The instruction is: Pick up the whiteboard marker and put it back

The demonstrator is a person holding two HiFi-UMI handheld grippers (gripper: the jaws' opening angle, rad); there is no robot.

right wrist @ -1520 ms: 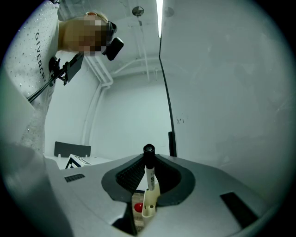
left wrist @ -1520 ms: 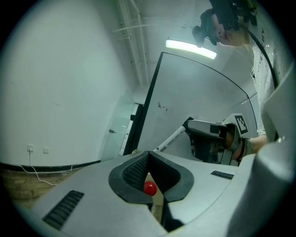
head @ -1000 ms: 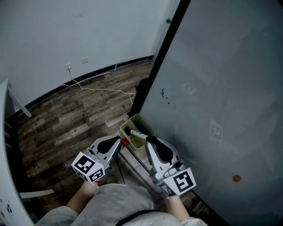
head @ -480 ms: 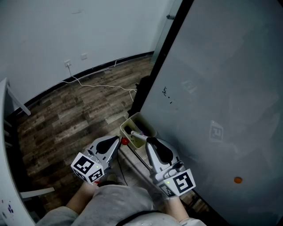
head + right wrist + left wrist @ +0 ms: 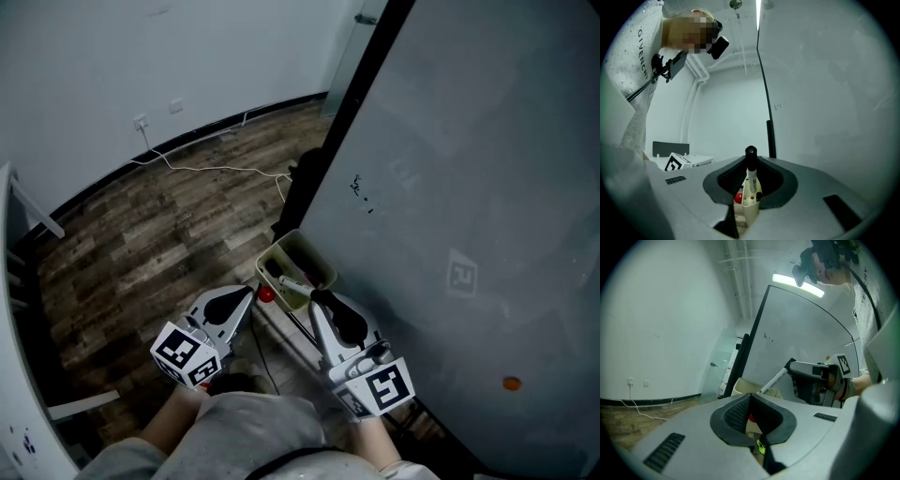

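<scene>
A white wall closes the far side, with a black baseboard and a socket low on it. The floor is dark wood plank, and a white cable trails across it. A big grey board in a black frame fills the right. A strip light glows overhead.

The right claw pointed level just beside the whiteboard, its jaws pinched on the whiteboard marker. The left claw lay level, farther from the whiteboard, jaws together and empty.
</scene>
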